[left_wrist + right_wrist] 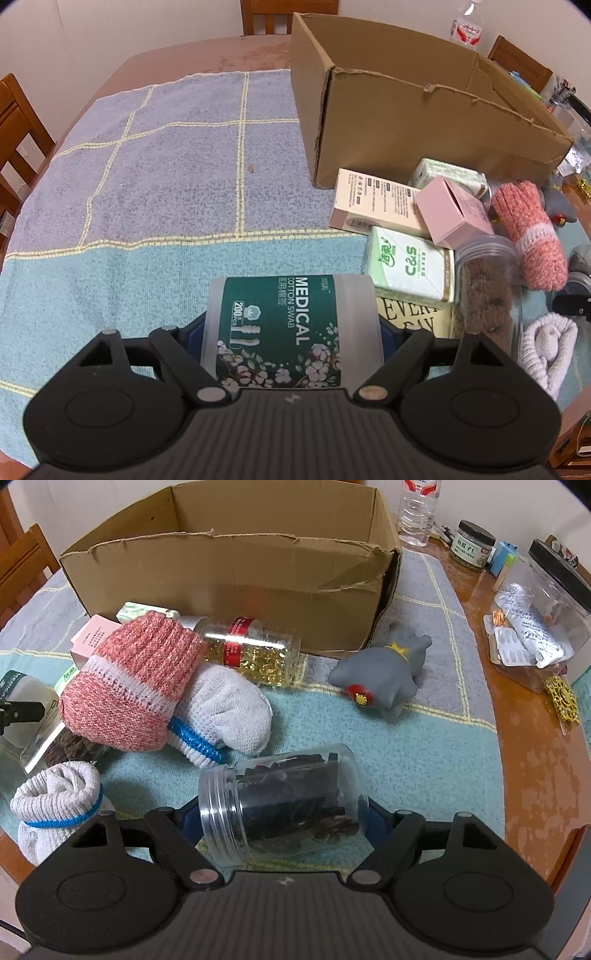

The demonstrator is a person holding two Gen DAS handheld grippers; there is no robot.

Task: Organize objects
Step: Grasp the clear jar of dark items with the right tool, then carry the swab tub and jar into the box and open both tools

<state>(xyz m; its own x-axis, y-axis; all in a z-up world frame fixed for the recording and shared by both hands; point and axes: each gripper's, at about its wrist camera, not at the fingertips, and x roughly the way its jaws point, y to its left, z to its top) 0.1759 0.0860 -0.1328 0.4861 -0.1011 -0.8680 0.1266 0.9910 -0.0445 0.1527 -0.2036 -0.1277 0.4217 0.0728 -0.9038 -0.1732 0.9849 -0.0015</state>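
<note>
My left gripper [291, 332] is shut on a green-labelled medical cotton swab tub [284, 328], held above the blue checked towel [147, 166]. My right gripper [280, 819] is shut on a clear plastic jar of dark dried pieces [280, 805], held on its side. An open cardboard box [406, 110] stands at the back; it also shows in the right wrist view [236, 568]. A pile lies in front of it: a red knit sock [133, 686], white socks [229, 712], a jar of yellow capsules [255, 653], a pink box [454, 214], tissue packs [410, 266].
A grey toy elephant [384, 675] lies right of the pile. A clear container of pill packs [535, 627], a small jar [472, 546] and a water bottle [417, 509] stand on the bare wooden table at right. Wooden chairs [18, 125] surround the table.
</note>
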